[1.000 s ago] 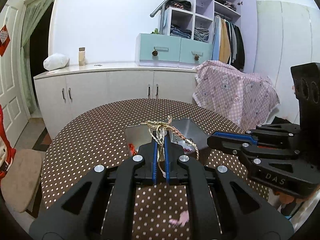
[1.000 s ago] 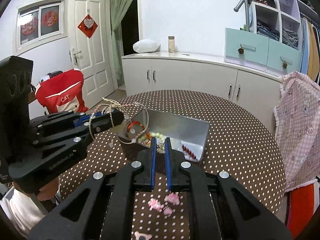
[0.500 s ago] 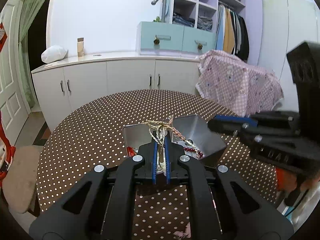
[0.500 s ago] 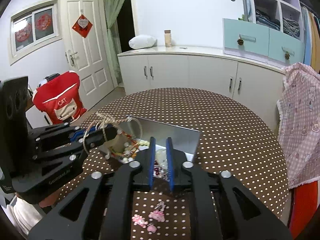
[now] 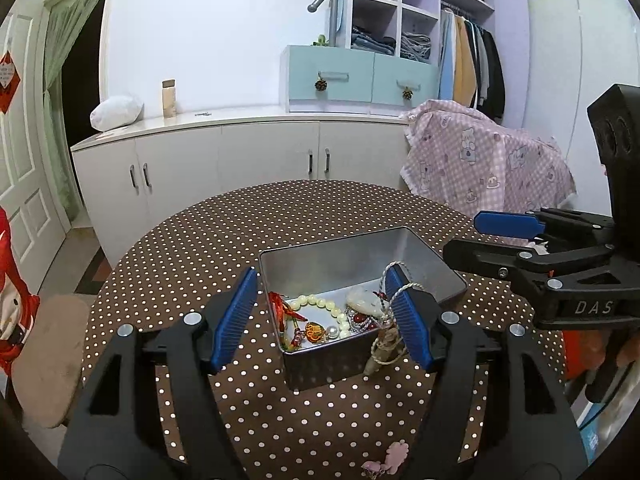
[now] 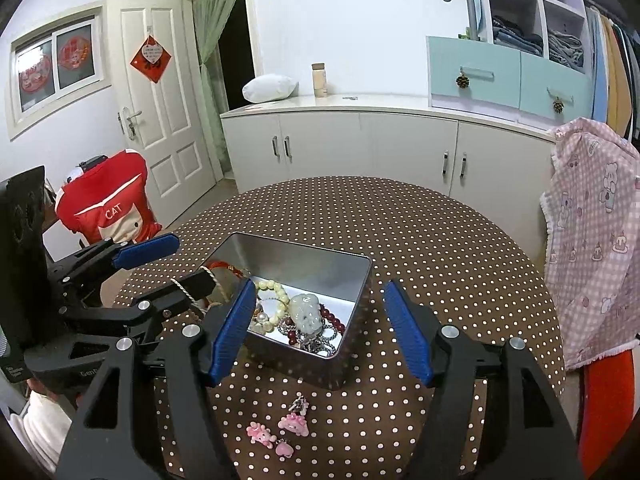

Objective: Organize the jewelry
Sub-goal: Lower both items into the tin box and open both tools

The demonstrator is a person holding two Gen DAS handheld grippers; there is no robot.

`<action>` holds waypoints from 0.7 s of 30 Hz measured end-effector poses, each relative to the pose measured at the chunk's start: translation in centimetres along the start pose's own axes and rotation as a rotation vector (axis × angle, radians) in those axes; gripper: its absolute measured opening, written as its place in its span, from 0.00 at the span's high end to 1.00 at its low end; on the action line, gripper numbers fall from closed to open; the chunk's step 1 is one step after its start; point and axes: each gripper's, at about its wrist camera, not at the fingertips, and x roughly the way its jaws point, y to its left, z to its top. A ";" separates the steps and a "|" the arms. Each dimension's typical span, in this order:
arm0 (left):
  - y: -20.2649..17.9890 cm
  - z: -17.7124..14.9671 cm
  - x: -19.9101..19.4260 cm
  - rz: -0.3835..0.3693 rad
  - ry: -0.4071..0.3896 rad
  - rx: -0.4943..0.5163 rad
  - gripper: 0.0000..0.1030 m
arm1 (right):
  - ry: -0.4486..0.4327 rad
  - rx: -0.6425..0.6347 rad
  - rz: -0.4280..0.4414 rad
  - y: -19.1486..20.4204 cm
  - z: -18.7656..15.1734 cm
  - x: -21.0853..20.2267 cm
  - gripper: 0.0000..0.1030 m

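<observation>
An open metal tin (image 5: 344,248) (image 6: 320,268) sits mid-table and holds bead bracelets (image 5: 320,304), a red cord piece and a pale jade pendant (image 6: 306,312). My left gripper (image 5: 324,316) is open over the tin's near wall. A gold rope necklace (image 5: 386,340) hangs against its right finger, draped over the tin's front corner. My right gripper (image 6: 320,328) is open and empty, straddling the tin's near corner. Small pink charms (image 6: 280,428) lie on the cloth in front of the tin.
The round table (image 5: 240,224) has a brown polka-dot cloth. A chair with pink checked fabric (image 5: 480,160) stands at the right, a red CAT-covered chair (image 6: 108,208) at the left. White cabinets (image 6: 360,140) run behind.
My left gripper has opened and let go of the rope necklace, which now hangs over the tin's edge. My right gripper has opened too. Both have moved closer to the tin.
</observation>
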 end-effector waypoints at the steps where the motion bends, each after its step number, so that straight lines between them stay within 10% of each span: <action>1: 0.0 0.1 0.0 0.004 0.000 0.001 0.36 | -0.001 0.001 -0.002 0.0 0.0 0.0 0.38; 21: 0.4 5.6 1.0 0.071 -0.020 0.002 0.36 | -0.031 0.013 -0.014 -0.7 1.3 -0.6 0.38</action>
